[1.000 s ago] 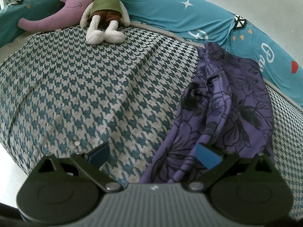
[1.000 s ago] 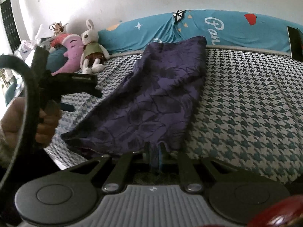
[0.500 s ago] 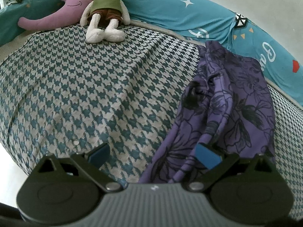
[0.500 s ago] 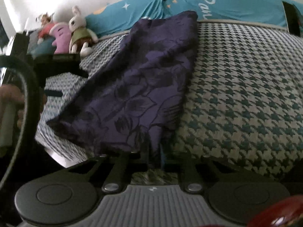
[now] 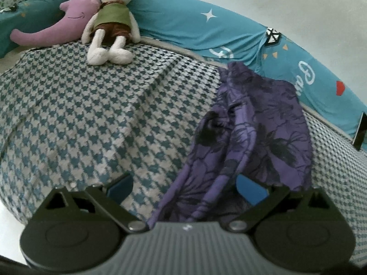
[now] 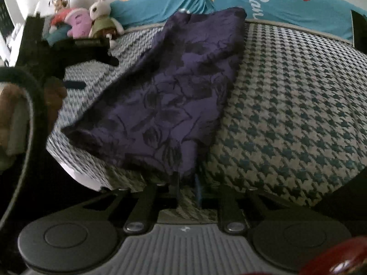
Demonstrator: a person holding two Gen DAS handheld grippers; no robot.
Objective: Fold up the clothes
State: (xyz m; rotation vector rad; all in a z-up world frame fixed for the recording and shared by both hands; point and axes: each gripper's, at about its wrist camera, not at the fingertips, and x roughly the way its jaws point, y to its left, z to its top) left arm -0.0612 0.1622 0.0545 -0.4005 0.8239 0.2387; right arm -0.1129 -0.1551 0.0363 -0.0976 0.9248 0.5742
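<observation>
A purple garment with a dark floral print [image 5: 259, 123] lies lengthwise on the houndstooth bedspread [image 5: 91, 114]. My left gripper [image 5: 185, 188] is open, and the garment's bunched near edge runs between its blue pads [image 5: 251, 190], closer to the right one. In the right wrist view the same garment [image 6: 183, 87] stretches from the teal bolster to the bed's near edge. There my right gripper [image 6: 187, 181] is shut on its near hem. The left gripper [image 6: 68, 52], held by a hand [image 6: 54, 96], shows at the left of that view beside the garment's left corner.
A white rabbit plush [image 5: 110, 23] and a purple moon plush [image 5: 68, 16] sit at the bed's far left against a long teal bolster [image 5: 195, 27]. A dark object [image 5: 361, 133] leans at the far right. The bed edge drops off at the near left [image 6: 75, 171].
My left gripper has moved in on the garment, so the bunched edge now lies between its pads. The right gripper stays shut on the hem and has drawn the cloth taut.
</observation>
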